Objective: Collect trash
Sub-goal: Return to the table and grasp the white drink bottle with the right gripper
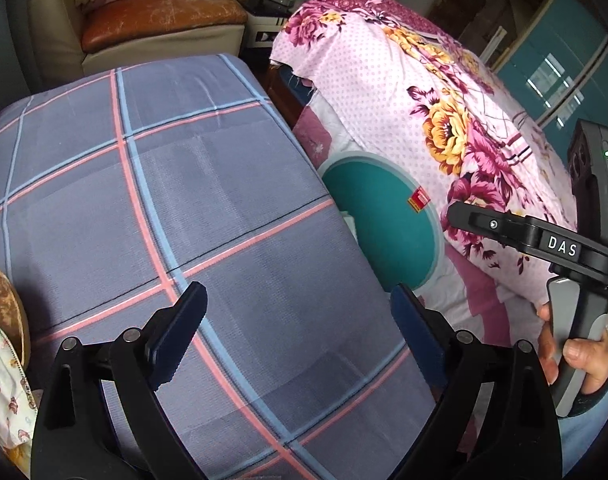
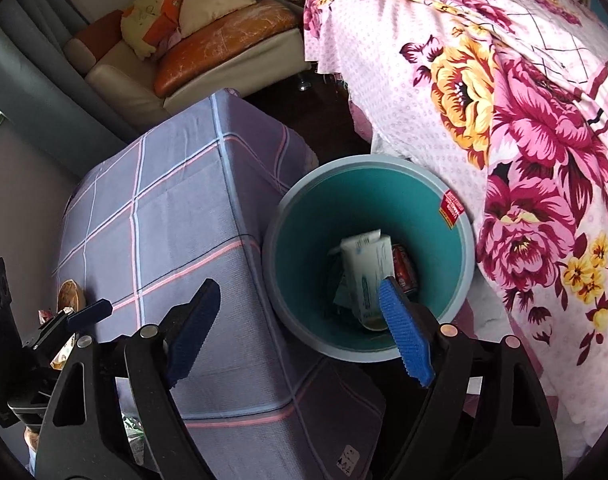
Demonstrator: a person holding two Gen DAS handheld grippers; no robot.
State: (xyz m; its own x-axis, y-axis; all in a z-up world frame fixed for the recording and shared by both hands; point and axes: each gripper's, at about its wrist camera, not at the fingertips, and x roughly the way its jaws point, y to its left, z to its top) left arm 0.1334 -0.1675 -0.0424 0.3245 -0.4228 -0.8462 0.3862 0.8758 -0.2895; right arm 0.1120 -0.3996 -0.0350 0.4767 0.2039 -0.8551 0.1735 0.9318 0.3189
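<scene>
Teal plastic forms the inside of the waste bin (image 2: 368,208), which stands on the floor between the worktop (image 2: 175,216), draped in a grey-blue plaid cloth, and the bed with the floral cover (image 2: 524,120). The bin already holds trash: a white carton (image 2: 364,272) standing roughly upright, its long axis running from the bin floor toward the rim, and a red can (image 2: 404,270) just beside it. The right gripper (image 2: 299,332) hangs above the near rim of the bin with its jaws spread wide and nothing between them; its right finger overlaps the bin opening in the right wrist view, its left finger lies over the cloth. The left gripper (image 1: 299,336) is likewise spread and empty, held over the worktop; the bin (image 1: 380,216) lies ahead and to its right. In the right wrist view, a round brown item (image 2: 69,294) and some printed wrappers sit at the worktop's left edge, close beside the left gripper (image 2: 89,310); what they are cannot be told for certain. Judged from this layout, any further pickup lies left of and behind the left gripper's present aim, so the left hand is the nearer one, while the right hand (image 1: 576,356) is the nearer to the bin.
</scene>
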